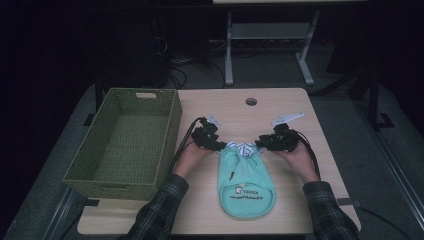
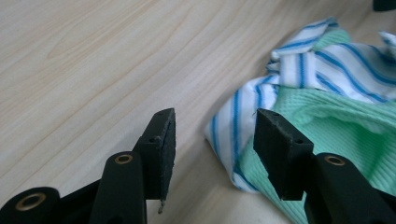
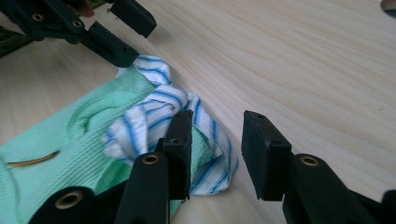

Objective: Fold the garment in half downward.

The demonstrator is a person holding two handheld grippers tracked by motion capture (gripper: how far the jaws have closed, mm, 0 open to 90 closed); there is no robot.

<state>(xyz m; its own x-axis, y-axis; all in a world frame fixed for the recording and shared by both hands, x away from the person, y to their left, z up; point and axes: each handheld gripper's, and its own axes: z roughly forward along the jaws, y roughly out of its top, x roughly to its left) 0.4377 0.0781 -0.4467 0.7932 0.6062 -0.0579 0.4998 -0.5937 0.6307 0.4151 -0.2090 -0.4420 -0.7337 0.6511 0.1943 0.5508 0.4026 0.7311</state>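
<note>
Flanking the green garment (image 1: 246, 180), flat on the bench (image 1: 280, 107) beside the basket (image 1: 127, 140): left gripper (image 2: 212, 140) and right gripper (image 3: 217, 149) fingers released, bracketing its striped collar (image 1: 243, 148), likely positioning to fold.

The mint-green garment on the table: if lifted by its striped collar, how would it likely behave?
The garment would probably hang limp: its striped collar is already rumpled into folds. It looks thin and light. Its ribbed knit seems unlikely to slip from the fingers.

Both forearms reach forward, left claw (image 1: 216, 144) and right claw (image 1: 261, 143) parted (nothing gripped).
</note>
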